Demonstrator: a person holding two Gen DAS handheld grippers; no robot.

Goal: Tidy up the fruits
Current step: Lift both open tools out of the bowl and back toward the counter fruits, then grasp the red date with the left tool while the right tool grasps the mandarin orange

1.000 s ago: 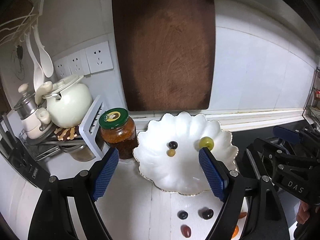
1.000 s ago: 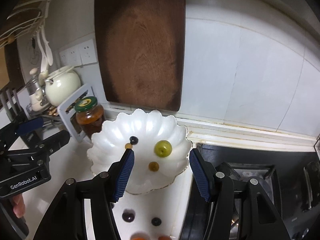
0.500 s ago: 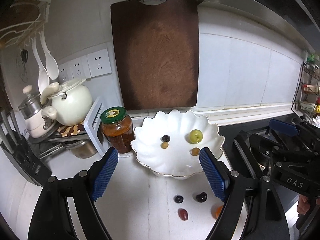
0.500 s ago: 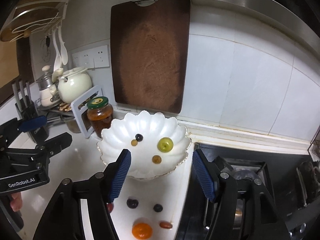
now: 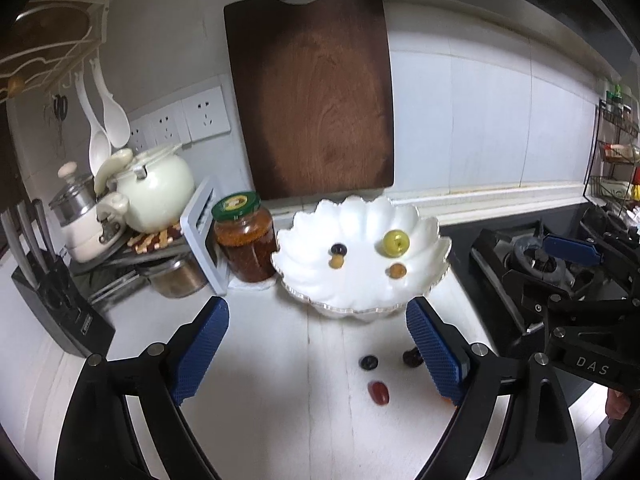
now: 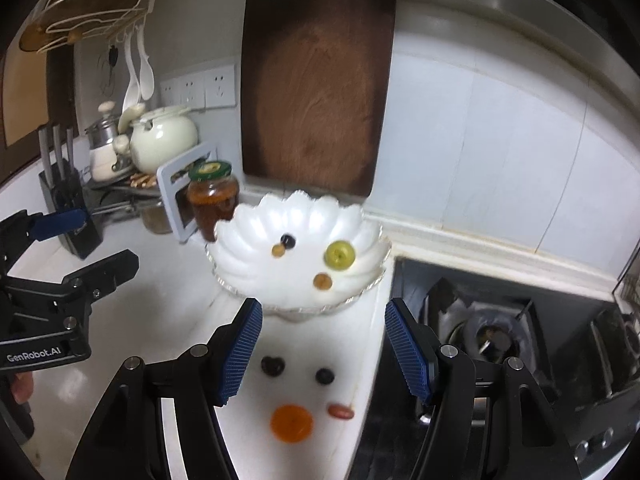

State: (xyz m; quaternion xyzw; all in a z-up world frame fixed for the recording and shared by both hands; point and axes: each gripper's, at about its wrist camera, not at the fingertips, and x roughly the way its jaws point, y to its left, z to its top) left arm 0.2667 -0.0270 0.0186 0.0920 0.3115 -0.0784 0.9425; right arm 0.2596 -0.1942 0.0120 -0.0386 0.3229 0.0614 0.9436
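A white scalloped bowl (image 5: 434, 242) (image 6: 240, 248) stands on the white counter and holds a green fruit (image 5: 395, 243) (image 6: 340, 255), a dark berry (image 5: 339, 249) (image 6: 287, 241) and two small brown fruits (image 5: 397, 271) (image 6: 322, 281). On the counter in front of it lie a dark berry (image 5: 369, 362) (image 6: 324, 376), a dark cherry (image 5: 411, 357) (image 6: 273, 365), a red oblong fruit (image 5: 378, 392) (image 6: 341, 411) and an orange fruit (image 6: 291, 423). My left gripper (image 5: 316, 354) is open and empty. My right gripper (image 6: 324, 354) is open and empty above the loose fruits.
A green-lidded jar (image 5: 245, 236) stands left of the bowl. A dark cutting board (image 5: 310, 92) hangs on the wall. A white pot (image 5: 154, 186), rack and knife block (image 5: 52, 300) fill the left. A gas stove (image 6: 500, 340) lies right.
Both grippers have pulled back and up from the bowl, so the loose fruits on the counter have come more fully into view. Both stay open.
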